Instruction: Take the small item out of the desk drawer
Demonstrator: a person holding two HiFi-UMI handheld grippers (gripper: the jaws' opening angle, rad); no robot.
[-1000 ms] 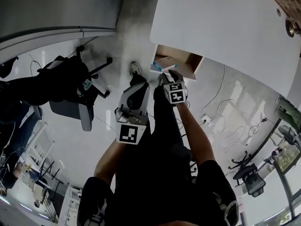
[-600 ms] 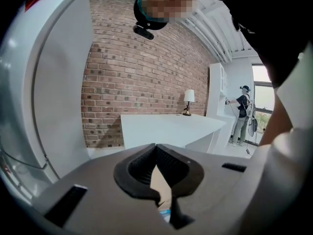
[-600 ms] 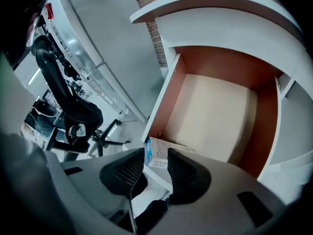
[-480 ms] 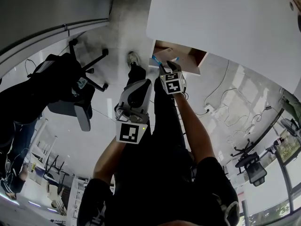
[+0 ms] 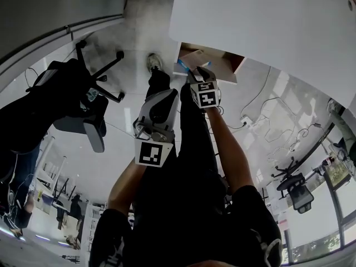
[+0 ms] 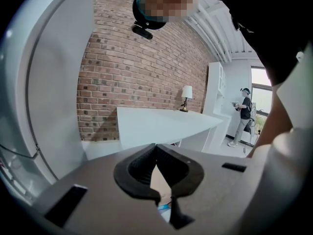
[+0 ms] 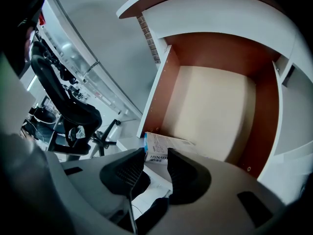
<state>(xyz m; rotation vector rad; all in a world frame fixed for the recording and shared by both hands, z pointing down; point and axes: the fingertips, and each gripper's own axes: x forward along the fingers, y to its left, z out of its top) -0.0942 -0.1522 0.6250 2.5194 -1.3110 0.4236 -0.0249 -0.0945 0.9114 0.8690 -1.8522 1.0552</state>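
Right gripper view showed the right gripper with its jaws spread wide at the mouth of the open desk drawer. The small white box with a blue edge lay on the drawer's pale floor at the near end, close to the left brown wall. Its near edge showed in the gap between the two jaw tips, and the rest ran behind the right jaw. Neither pad could be seen pressing on it. Left gripper view showed the left gripper with its jaws pressed together and nothing between them, facing a brick wall. In the head view that gripper hung lower down, well apart from the drawer, which stuck out from under the white desk. A black office chair stood on the floor to the left.
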